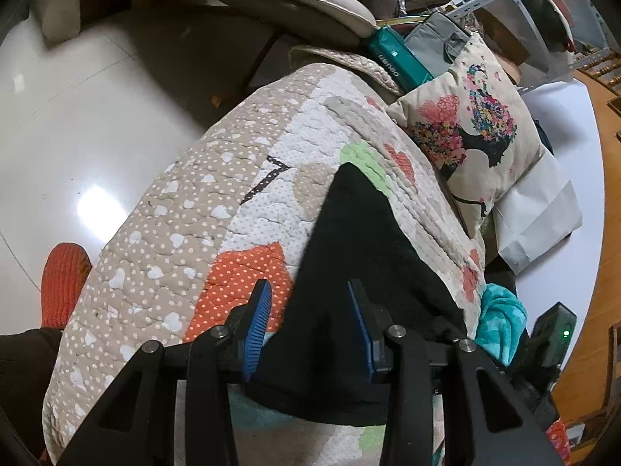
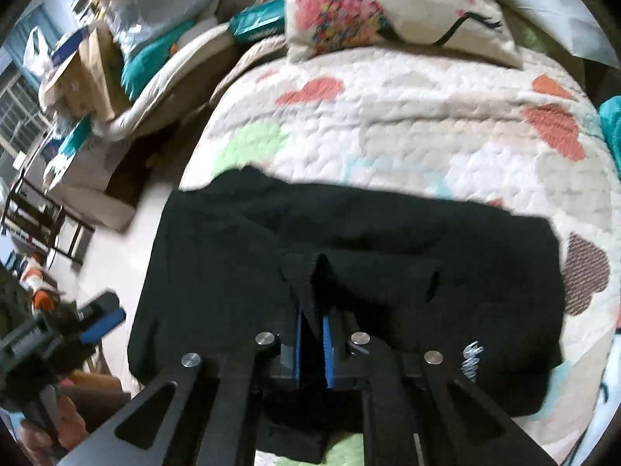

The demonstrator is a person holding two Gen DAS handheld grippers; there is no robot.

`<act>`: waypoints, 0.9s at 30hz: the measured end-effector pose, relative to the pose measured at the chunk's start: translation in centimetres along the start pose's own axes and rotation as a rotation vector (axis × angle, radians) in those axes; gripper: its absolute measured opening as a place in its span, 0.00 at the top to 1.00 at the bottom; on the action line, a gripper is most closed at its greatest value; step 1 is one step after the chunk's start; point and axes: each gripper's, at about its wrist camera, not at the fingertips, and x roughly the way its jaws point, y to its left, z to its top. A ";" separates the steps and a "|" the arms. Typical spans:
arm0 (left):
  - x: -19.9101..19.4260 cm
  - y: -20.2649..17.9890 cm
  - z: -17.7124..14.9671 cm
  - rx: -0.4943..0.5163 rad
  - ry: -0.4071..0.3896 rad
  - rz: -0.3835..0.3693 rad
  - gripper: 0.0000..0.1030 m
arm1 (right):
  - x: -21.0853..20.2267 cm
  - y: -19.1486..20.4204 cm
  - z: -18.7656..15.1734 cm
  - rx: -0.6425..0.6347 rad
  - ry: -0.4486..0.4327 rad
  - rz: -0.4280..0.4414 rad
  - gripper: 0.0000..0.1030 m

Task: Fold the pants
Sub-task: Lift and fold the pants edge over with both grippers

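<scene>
A: How far is the folding, do you think?

B: The black pants [image 2: 349, 272] lie on the quilt [image 2: 407, 132], on the near side of the flower pillow [image 2: 388, 11]. They already look like a compact, layered block, so I judge at least 1 fold is done. The left edge of the pants hangs a little past the quilt border. A last fold and some smoothing probably remain.

A: And the right tongs [image 2: 312, 345]?

B: They are almost closed, with a ridge of the black cloth pinched between the 2 blue pads [image 2: 328, 349]. They hold the pants.

A: The left tongs [image 1: 306, 326]?

B: They stand wide apart above the near corner of the pants [image 1: 368, 272]. Black cloth shows between the fingers, but nothing is gripped, as far as I can see.
</scene>
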 end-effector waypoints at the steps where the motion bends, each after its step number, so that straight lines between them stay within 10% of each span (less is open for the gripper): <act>1: 0.1 0.1 0.0 -0.006 0.005 0.002 0.64 | -0.2 -0.5 0.1 0.011 -0.001 -0.007 0.91; 5: 0.5 0.4 -0.1 -0.024 0.028 -0.004 0.64 | 0.7 -1.7 -0.7 0.051 0.070 0.008 0.81; 7: 0.6 0.3 -0.1 -0.018 0.030 -0.003 0.64 | 0.9 -2.1 -1.6 0.078 0.067 0.021 0.48; 9: 0.7 0.2 -0.2 -0.015 0.033 -0.003 0.64 | 1.1 -2.5 -2.3 0.118 0.061 0.056 0.35; 12: 0.8 0.2 -0.3 -0.018 0.040 0.000 0.63 | 2.0 -2.0 -2.7 0.132 0.078 0.086 0.35; 14: 0.9 0.3 -0.3 -0.023 0.044 0.002 0.63 | 2.3 -0.1 -2.7 0.040 0.091 0.059 0.53; 15: 0.9 0.4 -0.2 -0.026 0.044 0.002 0.63 | 2.2 0.5 -2.8 0.013 0.097 0.048 0.80; 27: 0.8 0.6 0.0 -0.036 0.043 0.011 0.62 | 0.5 1.4 2.2 -0.041 0.031 0.014 0.76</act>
